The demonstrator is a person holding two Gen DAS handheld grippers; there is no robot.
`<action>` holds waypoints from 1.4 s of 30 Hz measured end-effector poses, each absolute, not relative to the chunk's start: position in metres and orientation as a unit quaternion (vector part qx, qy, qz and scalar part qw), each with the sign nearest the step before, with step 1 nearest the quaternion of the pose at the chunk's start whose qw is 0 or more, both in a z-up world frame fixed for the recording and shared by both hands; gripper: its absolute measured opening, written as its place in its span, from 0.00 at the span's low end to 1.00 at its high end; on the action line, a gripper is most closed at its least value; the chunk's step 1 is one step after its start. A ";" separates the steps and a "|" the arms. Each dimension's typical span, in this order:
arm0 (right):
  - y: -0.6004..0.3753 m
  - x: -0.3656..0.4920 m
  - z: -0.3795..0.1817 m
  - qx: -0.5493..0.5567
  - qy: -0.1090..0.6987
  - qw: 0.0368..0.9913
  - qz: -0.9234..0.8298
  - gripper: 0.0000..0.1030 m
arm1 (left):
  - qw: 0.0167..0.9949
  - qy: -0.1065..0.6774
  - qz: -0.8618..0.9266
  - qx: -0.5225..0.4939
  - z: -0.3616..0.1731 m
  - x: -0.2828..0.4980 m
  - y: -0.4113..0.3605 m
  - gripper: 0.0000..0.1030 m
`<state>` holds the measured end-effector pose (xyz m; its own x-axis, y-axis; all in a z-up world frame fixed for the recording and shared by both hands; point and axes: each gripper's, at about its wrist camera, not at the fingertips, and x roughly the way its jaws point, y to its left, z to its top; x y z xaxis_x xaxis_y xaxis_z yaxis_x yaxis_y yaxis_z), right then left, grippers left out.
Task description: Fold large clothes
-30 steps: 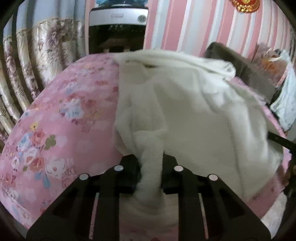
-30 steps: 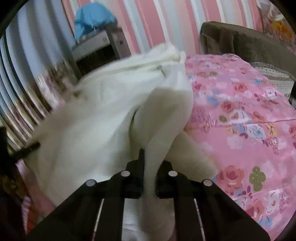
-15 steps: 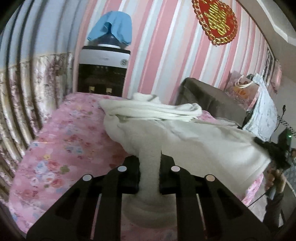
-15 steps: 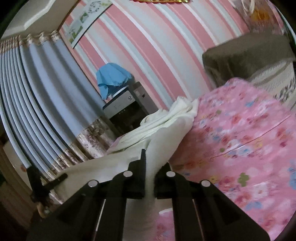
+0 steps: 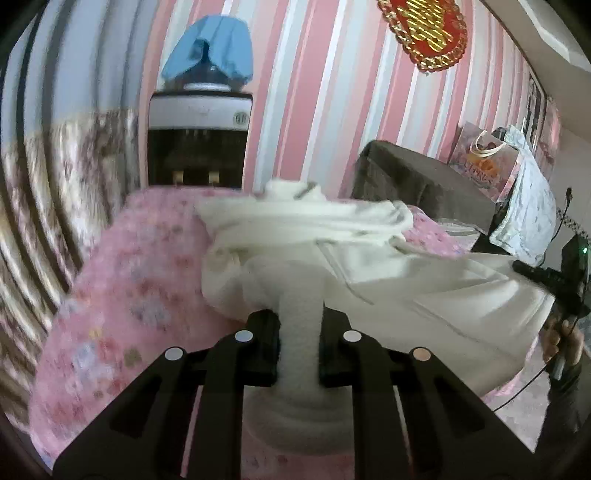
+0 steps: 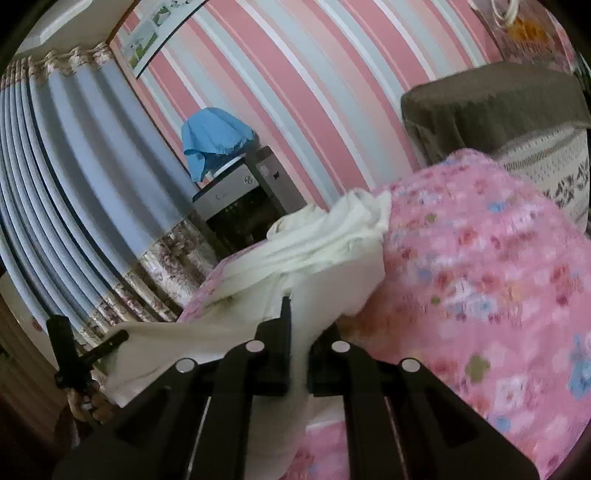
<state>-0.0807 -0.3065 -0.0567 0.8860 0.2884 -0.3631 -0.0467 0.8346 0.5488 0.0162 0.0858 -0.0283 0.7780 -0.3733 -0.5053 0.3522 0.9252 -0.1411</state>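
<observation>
Left wrist view, left to right: floral curtain [image 5: 55, 192] at left edge, water dispenser [image 5: 199, 147] w/ blue cloth cover upper centre, red-gold ornament [image 5: 424, 33] upper right on striped pink wall. The cream garment [image 5: 369, 266], soft and fleecy, lies bunched across the pink floral bedspread [image 5: 122, 295]. Left gripper [image 5: 298, 343] is clamped on a thick roll of it at lower centre; right gripper [image 6: 297, 354] is pinched tight on a thinner fold. Brown headboard [image 6: 491, 107] upper right.

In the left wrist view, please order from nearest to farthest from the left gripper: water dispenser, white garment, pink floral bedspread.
1. white garment, between the left gripper fingers.
2. pink floral bedspread, just beyond, left.
3. water dispenser, against the far wall.
</observation>
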 end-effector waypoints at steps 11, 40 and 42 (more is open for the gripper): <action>-0.315 0.025 0.004 0.214 0.224 0.949 0.063 0.06 | 0.955 0.240 -0.168 0.047 0.014 0.116 0.062 0.15; -0.344 0.245 0.045 0.127 0.276 0.953 0.022 0.67 | 0.918 0.374 -0.118 0.065 -0.028 0.380 0.055 0.97; -0.353 0.233 0.066 0.118 0.254 0.960 0.008 0.71 | 0.935 0.327 -0.090 0.101 -0.009 0.358 0.059 0.97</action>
